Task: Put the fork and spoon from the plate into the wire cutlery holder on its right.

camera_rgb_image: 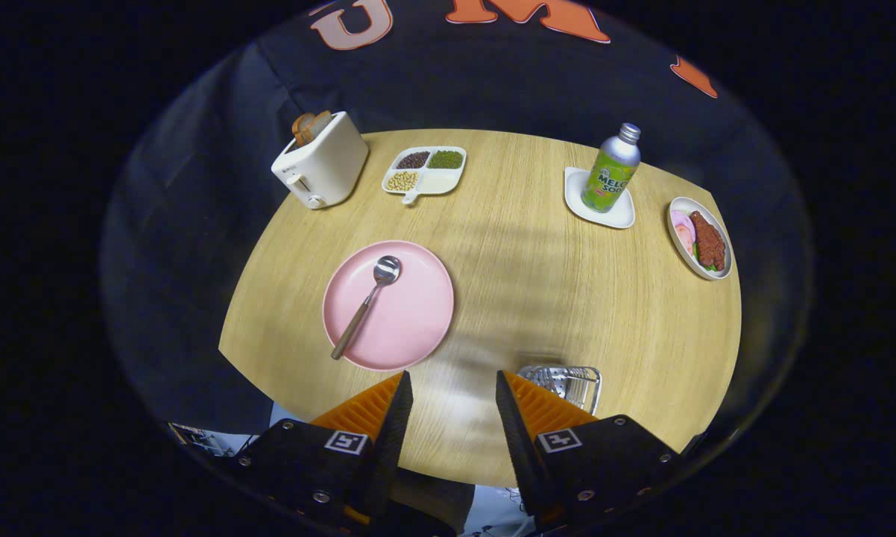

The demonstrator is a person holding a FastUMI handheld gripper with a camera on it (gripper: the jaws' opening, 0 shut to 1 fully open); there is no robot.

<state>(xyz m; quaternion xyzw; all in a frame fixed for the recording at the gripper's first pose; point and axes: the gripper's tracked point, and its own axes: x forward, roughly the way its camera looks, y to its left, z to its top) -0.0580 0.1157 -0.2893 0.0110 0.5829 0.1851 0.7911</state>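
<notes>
Gripper view looks down on a round wooden table [537, 298], where a pink plate [411, 328] lies just ahead of the left finger with a spoon [366, 302] resting on it, bowl pointing away. Just beyond the right finger sits the wire cutlery holder [567, 382], partly hidden. Above the table's near edge hangs the gripper [452, 406], fingers spread apart, gripping nothing.

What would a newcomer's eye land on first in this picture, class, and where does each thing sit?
First the pink plate just ahead of the open, empty claw, with a spoon lying across it. Next the green bottle standing on a white coaster at the far right, and the white toaster with bread at the far left. The wire holder peeks out behind the right finger.
</notes>
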